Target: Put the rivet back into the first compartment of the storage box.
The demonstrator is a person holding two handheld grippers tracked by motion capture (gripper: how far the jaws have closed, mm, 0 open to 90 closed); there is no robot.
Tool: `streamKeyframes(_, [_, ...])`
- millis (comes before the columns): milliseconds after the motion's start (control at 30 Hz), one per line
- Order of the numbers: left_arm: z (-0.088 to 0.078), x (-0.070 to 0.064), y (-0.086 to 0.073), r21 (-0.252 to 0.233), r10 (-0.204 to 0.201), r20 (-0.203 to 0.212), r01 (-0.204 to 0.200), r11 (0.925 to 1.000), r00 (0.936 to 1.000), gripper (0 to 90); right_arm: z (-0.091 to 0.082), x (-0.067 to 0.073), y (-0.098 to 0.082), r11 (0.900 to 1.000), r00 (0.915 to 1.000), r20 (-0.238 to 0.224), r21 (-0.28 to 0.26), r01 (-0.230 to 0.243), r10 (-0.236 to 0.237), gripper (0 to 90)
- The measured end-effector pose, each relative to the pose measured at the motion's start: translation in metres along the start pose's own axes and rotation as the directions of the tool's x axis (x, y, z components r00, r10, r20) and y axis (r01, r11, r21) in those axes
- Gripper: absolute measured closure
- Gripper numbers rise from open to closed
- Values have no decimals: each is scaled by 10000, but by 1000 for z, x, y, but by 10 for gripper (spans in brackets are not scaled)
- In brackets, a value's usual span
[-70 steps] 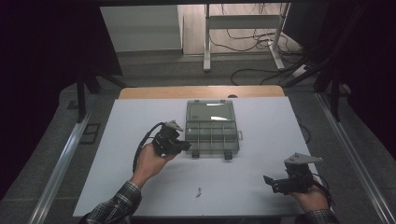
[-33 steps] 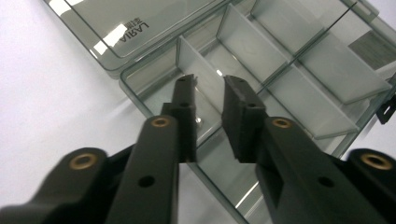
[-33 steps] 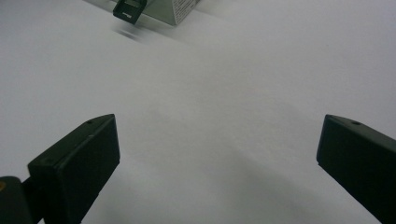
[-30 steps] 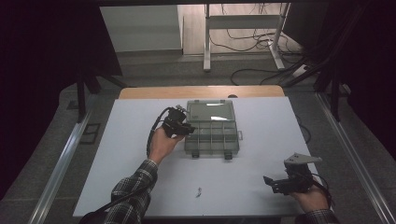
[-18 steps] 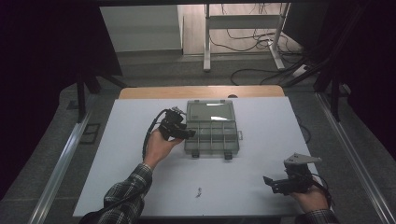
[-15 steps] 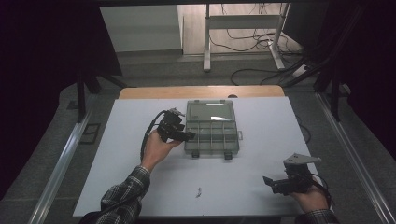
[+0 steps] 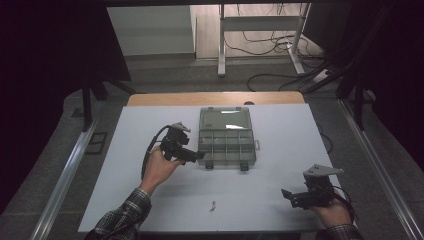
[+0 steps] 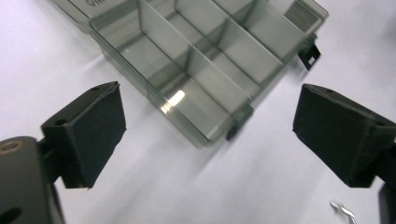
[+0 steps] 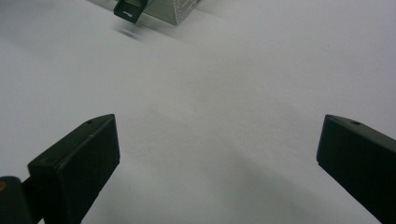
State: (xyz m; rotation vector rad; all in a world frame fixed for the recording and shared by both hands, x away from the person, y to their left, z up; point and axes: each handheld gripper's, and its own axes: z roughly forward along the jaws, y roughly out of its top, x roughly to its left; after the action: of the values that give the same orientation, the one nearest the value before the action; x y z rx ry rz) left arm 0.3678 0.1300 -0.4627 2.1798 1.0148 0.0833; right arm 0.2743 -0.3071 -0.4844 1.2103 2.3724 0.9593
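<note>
A clear plastic compartment box (image 7: 227,148) lies open in the middle of the white table (image 7: 280,130), its lid (image 7: 225,119) folded back; its compartments (image 8: 196,60) look empty. My left gripper (image 7: 196,156) hovers at the box's front left corner. In the left gripper view this left gripper (image 8: 210,116) has just been opening its jaws, which stand wide with nothing between them. Near the front right edge, my right gripper (image 7: 286,194) rests low and open. Through the right gripper (image 9: 217,140) I see bare table. A small metal piece (image 7: 212,205) lies near the front edge.
Black latches (image 8: 308,53) hang off the box's front wall; one latch (image 9: 128,9) shows at the top of the right gripper view. The small metal piece (image 8: 343,210) lies by my left jaw. A wooden strip (image 7: 215,98) borders the table's far edge.
My left gripper has pulled back from over the box's left side toward the front and its jaws have spread. The right gripper has not moved.
</note>
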Motion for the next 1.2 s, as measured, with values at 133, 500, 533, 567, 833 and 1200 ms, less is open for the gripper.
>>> streamKeyframes(133, [-5,-6,-8,81,366,-115,-365,9993,9993,60,0,0,0,10000,10000,3,12,11,-11,0])
streamKeyframes(500, [-16,-21,-32,-83,841,-121,-842,9964,9964,1,0,0,0,10000,10000,-32,25,53,-53,0])
streamKeyframes(533, [-16,-21,-33,-102,853,-133,-854,9963,9963,1,0,0,0,10000,10000,-32,25,53,-53,0])
streamKeyframes(567, [-18,-23,-36,-192,865,-142,-867,9960,9962,0,0,0,0,10000,10000,-32,27,54,-54,0])
streamKeyframes(833, [-23,-29,-55,-326,878,-60,-879,9956,9961,0,0,1,0,10000,10000,-45,25,81,-81,0])
streamKeyframes(1200, [-29,-40,-68,-482,922,236,-910,9947,9955,0,0,1,0,9999,9999,-64,21,114,-114,0])
